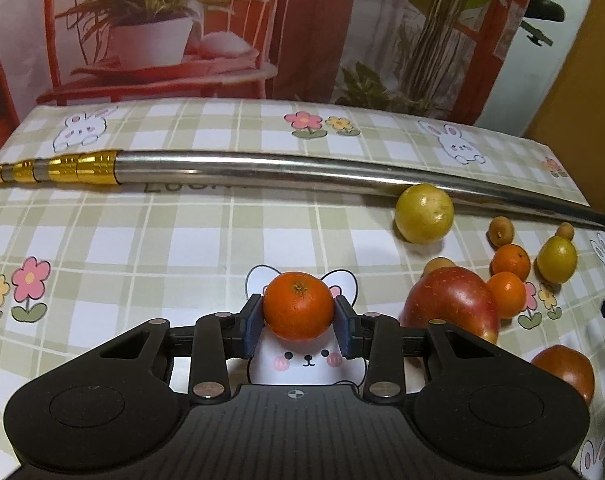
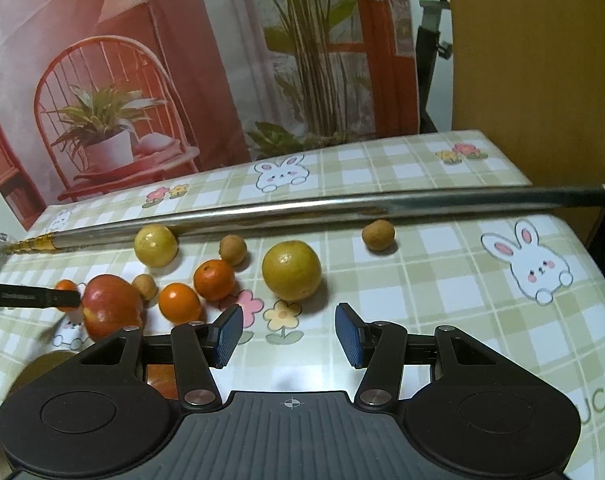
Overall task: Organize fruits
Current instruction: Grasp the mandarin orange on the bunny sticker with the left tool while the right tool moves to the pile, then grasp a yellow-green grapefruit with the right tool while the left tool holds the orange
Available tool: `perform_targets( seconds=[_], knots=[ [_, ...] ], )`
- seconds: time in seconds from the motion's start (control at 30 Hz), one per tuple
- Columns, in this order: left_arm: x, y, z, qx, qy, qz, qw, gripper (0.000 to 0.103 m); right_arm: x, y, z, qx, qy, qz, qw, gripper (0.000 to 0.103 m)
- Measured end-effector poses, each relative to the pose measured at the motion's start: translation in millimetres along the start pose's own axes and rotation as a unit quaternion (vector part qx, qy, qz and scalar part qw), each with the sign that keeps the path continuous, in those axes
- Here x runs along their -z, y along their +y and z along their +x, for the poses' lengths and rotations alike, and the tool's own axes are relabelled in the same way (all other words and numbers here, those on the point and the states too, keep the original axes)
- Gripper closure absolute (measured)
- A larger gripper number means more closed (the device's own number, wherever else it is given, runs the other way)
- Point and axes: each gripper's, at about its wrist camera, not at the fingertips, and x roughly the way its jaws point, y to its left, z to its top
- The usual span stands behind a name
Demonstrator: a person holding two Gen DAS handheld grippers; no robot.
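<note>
My left gripper (image 1: 298,314) is shut on a small orange mandarin (image 1: 298,304), held just above the bunny-print tablecloth (image 1: 142,248). In the right wrist view one of its fingers (image 2: 58,298) shows at the far left, partly covering that mandarin (image 2: 65,285). My right gripper (image 2: 288,334) is open with nothing between its blue pads, just in front of a large yellow-green citrus (image 2: 291,270). To its left lie two mandarins (image 2: 214,279) (image 2: 179,302), a red apple (image 2: 110,306), a yellow fruit (image 2: 155,245) and three small brown longans (image 2: 233,250).
A long steel pole (image 2: 302,206) with a gold end (image 1: 82,168) lies across the table behind the fruit. A printed backdrop (image 2: 142,80) hangs at the far edge. A wooden panel (image 2: 534,60) stands at the right. Another red fruit (image 1: 566,368) sits near the front.
</note>
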Motion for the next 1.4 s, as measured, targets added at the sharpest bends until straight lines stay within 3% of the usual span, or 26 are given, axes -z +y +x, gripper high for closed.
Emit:
perform_targets(
  seconds=[0.53, 0.83, 0.97, 1.4],
  knots=[
    [27, -4, -60, 0.024, -0.037, -0.011, 0.999, 0.064, -6, -2, 50, -0.009, -0.086, -0.049, 0.995, 0.053],
    [36, -10, -71, 0.024, -0.043, -0.006, 0.9988, 0.064, -4, 1, 75, 0.004, -0.064, -0.039, 0.997, 0.054],
    [40, -14, -73, 0.027, -0.045, -0.004, 0.9986, 0.064, 3, 0, 76, -0.001, -0.054, -0.035, 0.998, 0.06],
    [59, -22, -74, 0.027, -0.035, 0.002, 0.999, 0.064, 16, -2, 65, -0.01, -0.069, -0.024, 0.997, 0.06]
  ],
)
